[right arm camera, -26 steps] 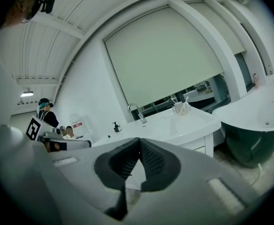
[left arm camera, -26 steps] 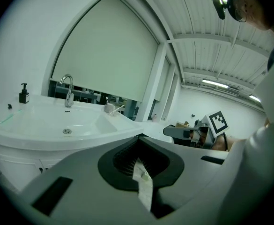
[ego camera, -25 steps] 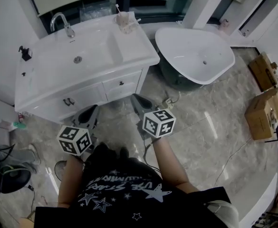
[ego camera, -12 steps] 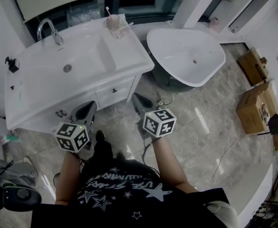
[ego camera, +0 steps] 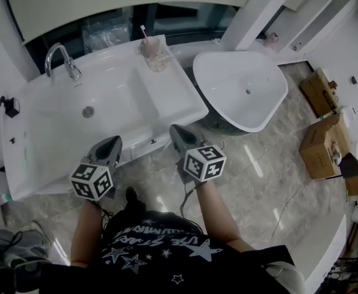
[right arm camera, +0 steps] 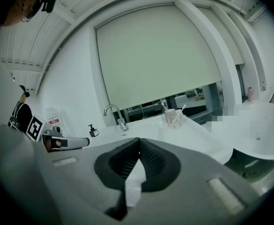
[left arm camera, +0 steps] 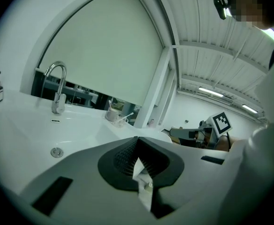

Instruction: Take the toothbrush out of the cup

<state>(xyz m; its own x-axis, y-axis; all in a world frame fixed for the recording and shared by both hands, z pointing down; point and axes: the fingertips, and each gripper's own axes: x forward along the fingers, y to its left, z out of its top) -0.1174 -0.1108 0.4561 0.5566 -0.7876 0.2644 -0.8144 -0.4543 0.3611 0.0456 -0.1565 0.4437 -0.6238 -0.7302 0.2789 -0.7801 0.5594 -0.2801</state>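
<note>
Left gripper (ego camera: 109, 146) hangs over the front edge of the washstand (ego camera: 172, 103) with its jaws pressed together and nothing between them; the tap (ego camera: 59, 57) stands at the back edge, left of the basin. The cup (ego camera: 153, 49) sits at the washstand's back right corner, well apart from both tools, with the toothbrush (ego camera: 145, 33) standing in it, head up and leaning left; the right gripper view shows a second thin stick (right arm camera: 182, 108) leaning out of the same cup the other way. Right gripper (ego camera: 177, 135), jaws likewise closed and empty, points toward that corner from the front edge, with the white tub (ego camera: 227, 103) beyond the washstand's right edge. The likely risks: jaws that arrive closed would knock the brush rather than take it; a slanted pull could drag the light-looking cup over or off the corner unless the other tool steadies it; a careless pinch might catch the wrong stick, or both.
</note>
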